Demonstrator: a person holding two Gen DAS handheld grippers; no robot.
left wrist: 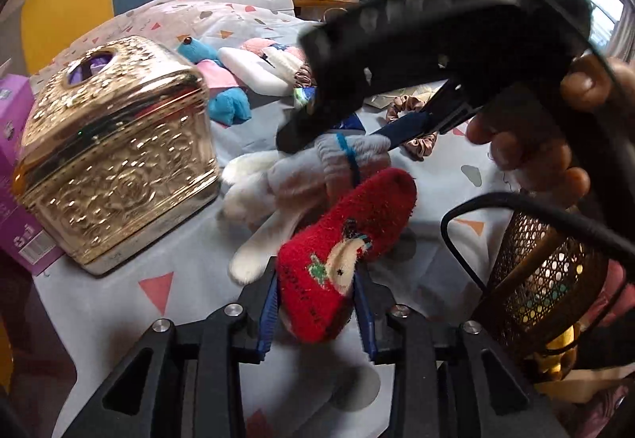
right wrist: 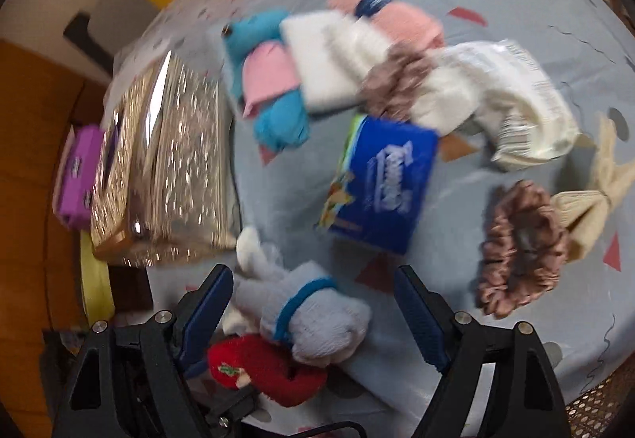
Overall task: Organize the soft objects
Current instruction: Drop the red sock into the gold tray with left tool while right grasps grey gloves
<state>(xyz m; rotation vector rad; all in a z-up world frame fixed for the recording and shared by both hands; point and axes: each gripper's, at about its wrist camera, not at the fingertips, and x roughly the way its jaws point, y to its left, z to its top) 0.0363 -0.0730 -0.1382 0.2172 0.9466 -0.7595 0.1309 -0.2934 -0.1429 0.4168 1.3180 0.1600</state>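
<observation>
left gripper (left wrist: pixel 315 309) clamps the red sock (left wrist: pixel 345 251); right gripper (right wrist: pixel 313 315) gapes over the grey plush (right wrist: pixel 313 315).
only the right view shows the blue tissue pack (right wrist: pixel 385 184); sock's length runs away, upper-right.

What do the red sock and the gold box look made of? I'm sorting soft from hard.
Red sock: fuzzy knit fabric, matte, its edges hairy. Gold box: hard and glossy, embossed, with sharp glints; metal or metallic-coated plastic, which of them the look leaves open.

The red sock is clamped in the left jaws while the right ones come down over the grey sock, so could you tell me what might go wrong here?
1. The red sock lies against the grey sock, so lifting either may drag the other.
2. The right gripper, jaws open, may pinch both.
</observation>
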